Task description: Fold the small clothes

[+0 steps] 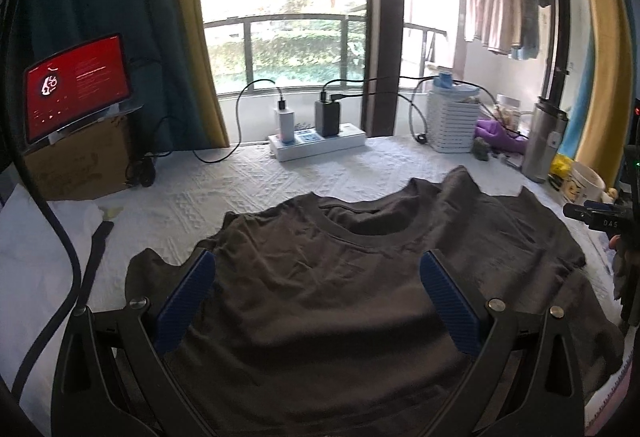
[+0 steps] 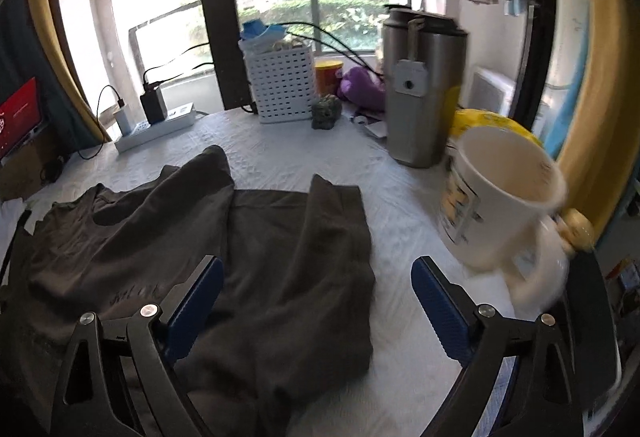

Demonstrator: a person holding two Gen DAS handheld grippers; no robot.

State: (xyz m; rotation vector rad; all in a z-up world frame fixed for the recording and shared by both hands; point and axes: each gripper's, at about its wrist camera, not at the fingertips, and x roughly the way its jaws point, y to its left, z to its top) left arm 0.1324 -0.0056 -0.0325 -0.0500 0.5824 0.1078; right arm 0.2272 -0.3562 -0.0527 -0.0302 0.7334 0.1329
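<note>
A dark brown T-shirt (image 1: 320, 289) lies spread on the white quilted table cover (image 1: 224, 181), its collar facing the window. My left gripper (image 1: 316, 261) hovers open over the shirt's chest, blue pads wide apart, nothing between them. In the right wrist view the same T-shirt (image 2: 248, 261) shows its right side, with the sleeve folded inward in loose ridges. My right gripper (image 2: 316, 269) stands open above the shirt's right edge: the left pad is over the cloth and the right pad over the bare cover (image 2: 400, 221). Neither gripper holds the cloth.
A white mug (image 2: 500, 205) stands close to my right gripper's right finger, a steel thermos (image 2: 420, 93) behind it. At the back stand a white perforated basket (image 2: 280, 85) and a power strip with chargers (image 1: 316, 137). A red-screened tablet (image 1: 76, 85) rests on a cardboard box at left.
</note>
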